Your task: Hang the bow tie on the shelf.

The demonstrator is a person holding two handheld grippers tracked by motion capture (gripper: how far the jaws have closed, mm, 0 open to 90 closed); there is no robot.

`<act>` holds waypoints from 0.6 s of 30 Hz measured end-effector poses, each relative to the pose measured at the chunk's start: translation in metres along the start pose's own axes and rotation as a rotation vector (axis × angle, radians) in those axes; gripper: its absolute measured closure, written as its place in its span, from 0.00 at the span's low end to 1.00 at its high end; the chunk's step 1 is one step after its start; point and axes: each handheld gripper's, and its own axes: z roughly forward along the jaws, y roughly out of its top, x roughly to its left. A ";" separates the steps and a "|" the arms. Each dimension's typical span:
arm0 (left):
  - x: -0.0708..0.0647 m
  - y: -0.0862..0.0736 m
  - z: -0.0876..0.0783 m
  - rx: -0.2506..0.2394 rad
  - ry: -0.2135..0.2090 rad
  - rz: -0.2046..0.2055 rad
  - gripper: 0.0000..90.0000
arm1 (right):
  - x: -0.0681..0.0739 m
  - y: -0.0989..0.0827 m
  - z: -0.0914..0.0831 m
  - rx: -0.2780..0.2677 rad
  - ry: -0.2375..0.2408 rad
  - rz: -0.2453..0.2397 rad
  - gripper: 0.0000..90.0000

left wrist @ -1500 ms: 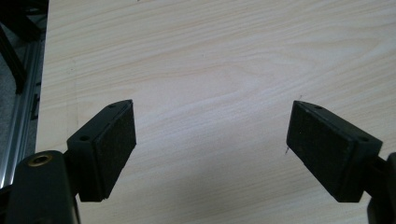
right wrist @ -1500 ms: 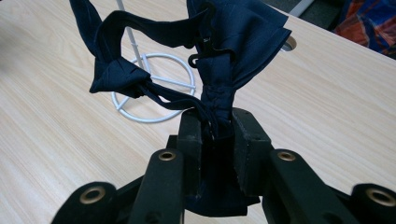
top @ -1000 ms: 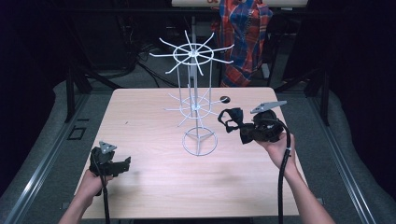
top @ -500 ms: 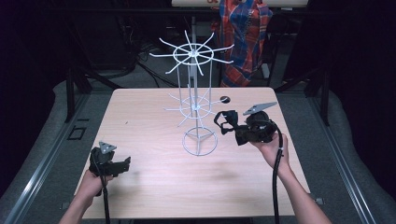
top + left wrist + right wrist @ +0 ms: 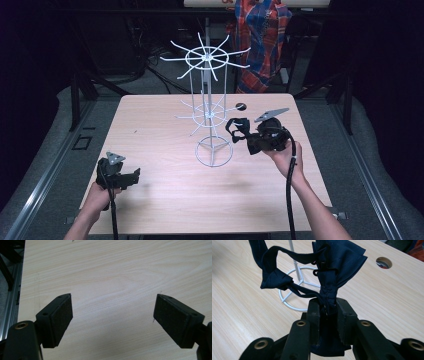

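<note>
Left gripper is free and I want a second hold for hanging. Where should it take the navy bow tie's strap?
Probably the free strap loop, not the bow tie's pleated knot, which the right gripper already clamps. The loop hangs open beside the white wire rack, so bring the left gripper from the side away from the rack, pinching across the flat band.

The bow tie [image 5: 329, 270] pinched in the right gripper [image 5: 327, 308] is dark navy with a black clasp. Ahead of it, the wire stand [image 5: 209, 115] is white, on a pale wood-grain table [image 5: 150, 145]. Both grippers are black; beyond the stand a cloth [image 5: 262, 30] shows red-and-blue plaid.
</note>
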 end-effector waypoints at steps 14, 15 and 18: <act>0.000 0.000 0.000 0.000 0.001 -0.002 0.18 | 0.004 0.007 0.018 0.025 0.014 -0.009 0.83; 0.000 0.000 0.000 0.000 0.001 -0.002 0.18 | 0.004 0.007 0.018 0.025 0.014 -0.009 0.83; 0.000 0.000 0.001 0.001 0.000 -0.001 0.18 | 0.003 0.006 0.020 0.032 0.015 -0.006 0.83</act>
